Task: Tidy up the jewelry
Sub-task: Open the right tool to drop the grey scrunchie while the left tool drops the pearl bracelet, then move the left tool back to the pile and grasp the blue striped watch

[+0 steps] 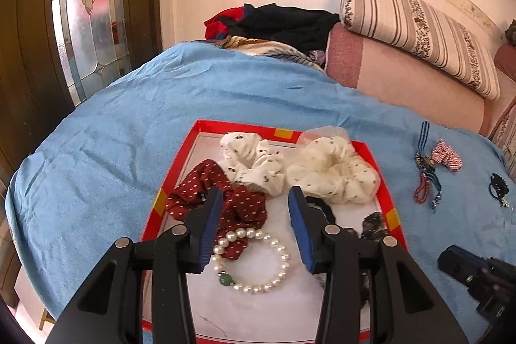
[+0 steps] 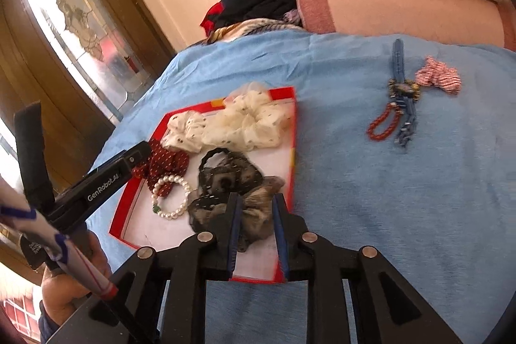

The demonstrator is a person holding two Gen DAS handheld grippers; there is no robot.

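The red tray (image 1: 391,182) lies on a blue cloth (image 1: 129,124) and holds most of the jewelry. A pearl bracelet (image 1: 258,260) with one green bead lies on the tray's white floor near its near left side, and part of its ring overlaps the edge of a red dotted scrunchie (image 1: 238,202) just beyond it. Two cream scrunchies (image 1: 332,173) sit side by side at the far end of the tray, the right one reaching up to the far right rim. A black hair tie (image 2: 214,155) and a dark lace scrunchie (image 2: 225,182) lie in the right half, next to a grey-brown one (image 2: 261,211) at the near right rim.

The left gripper (image 1: 256,228) hangs over the tray with its blue-padded fingers spread wide apart and nothing between them; the bracelet shows in the gap below. The right gripper (image 2: 256,231) is over the tray's near right corner, fingers apart, with the grey-brown scrunchie seen between them; whether they touch it cannot be told.

On the cloth to the right, well apart from the tray, lie a red bead bracelet (image 2: 382,121), just beside it a blue strap with charms (image 2: 403,92), and a red checked scrunchie (image 2: 440,76) further right. A small black tie (image 1: 498,186) lies at the far right. Beyond the cloth are a heap of dark clothes (image 1: 283,21), a pink cushion (image 1: 403,76) and a striped bolster (image 1: 419,24).
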